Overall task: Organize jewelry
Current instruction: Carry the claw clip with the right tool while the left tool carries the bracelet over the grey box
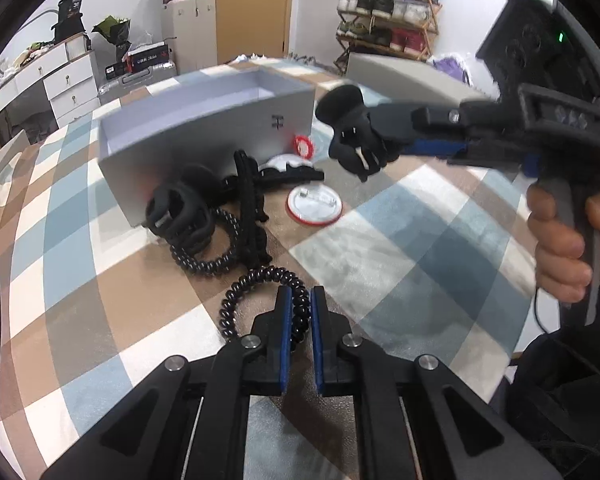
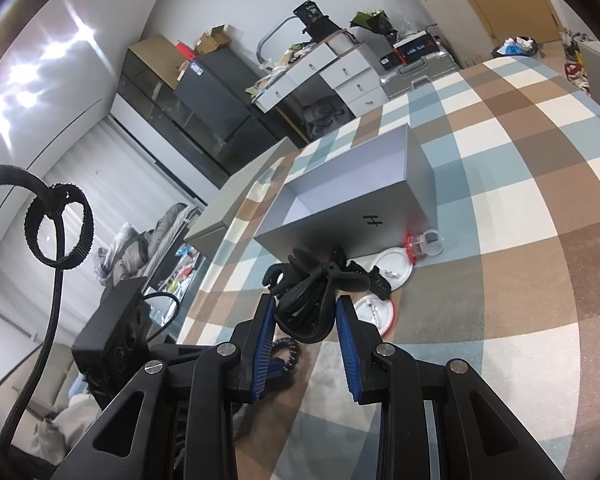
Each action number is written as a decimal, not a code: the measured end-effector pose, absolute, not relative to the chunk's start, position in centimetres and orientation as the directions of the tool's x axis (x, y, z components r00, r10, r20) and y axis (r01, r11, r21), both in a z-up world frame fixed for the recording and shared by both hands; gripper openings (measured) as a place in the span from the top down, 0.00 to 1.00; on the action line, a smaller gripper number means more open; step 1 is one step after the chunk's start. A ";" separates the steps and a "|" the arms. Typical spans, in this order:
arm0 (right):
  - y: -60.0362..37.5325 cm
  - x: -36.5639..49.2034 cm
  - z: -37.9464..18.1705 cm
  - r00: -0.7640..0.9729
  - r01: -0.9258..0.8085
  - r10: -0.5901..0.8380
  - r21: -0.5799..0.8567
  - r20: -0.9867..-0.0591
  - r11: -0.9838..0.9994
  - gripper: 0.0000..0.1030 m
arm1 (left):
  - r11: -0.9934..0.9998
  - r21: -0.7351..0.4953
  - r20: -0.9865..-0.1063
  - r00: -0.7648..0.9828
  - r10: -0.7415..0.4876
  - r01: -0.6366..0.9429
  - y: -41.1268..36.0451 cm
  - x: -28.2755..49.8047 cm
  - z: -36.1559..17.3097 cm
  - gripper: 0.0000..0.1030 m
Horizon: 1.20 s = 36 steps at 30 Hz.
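Jaws of my left gripper (image 1: 299, 312) are pinching the near loop of a black spiral hair tie (image 1: 260, 300) lying on the checked cloth (image 1: 400, 248). My right gripper (image 2: 305, 312) is clamping a black claw clip (image 2: 308, 300), holding it above the cloth just before the open grey box (image 2: 340, 200).

I am seeing an evenly lit room with soft, faint shadows. In my right wrist view the ceiling light (image 2: 28, 80) is flaring into white streaks. My right gripper (image 1: 356, 148) is blurring in the left view, as is the grey box (image 1: 204, 128). Both pictures are bending and darkening at the edges.
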State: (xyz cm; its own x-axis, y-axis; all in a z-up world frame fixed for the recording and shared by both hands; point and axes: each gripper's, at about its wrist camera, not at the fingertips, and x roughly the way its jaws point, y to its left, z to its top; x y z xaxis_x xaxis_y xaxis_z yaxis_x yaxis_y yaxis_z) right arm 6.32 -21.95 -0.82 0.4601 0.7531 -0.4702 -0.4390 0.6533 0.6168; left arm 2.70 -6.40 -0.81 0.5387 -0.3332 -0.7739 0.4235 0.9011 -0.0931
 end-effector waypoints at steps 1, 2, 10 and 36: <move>-22.0 6.3 -0.8 0.459 -0.440 0.757 0.622 -0.464 0.648 0.71 | 0.901 -0.104 -0.764 0.546 -0.343 0.421 -6.2 2.7 -0.5 0.96; -22.1 6.3 -0.8 0.460 -0.439 0.760 0.626 -0.459 0.644 0.71 | 0.900 -0.119 -0.752 0.553 -0.358 0.420 -5.9 2.5 0.0 0.96; -22.3 6.4 0.1 0.472 -0.448 0.772 0.638 -0.425 0.626 0.71 | 0.905 -0.146 -0.669 0.634 -0.388 0.399 -5.1 2.2 2.3 0.96; -21.9 13.7 1.2 0.591 -0.319 0.683 0.652 -0.430 0.687 0.71 | 0.964 -0.202 -0.529 0.809 -0.254 0.171 -1.0 10.5 3.1 0.96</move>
State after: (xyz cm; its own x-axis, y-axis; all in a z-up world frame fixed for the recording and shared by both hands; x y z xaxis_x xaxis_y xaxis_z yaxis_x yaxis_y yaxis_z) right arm 13.68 -21.89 1.23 0.5908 0.6826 -0.4302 -0.3193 0.6875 0.6522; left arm 10.46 -1.05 3.10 0.8093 -0.2545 -0.5294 0.1708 0.9643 -0.2024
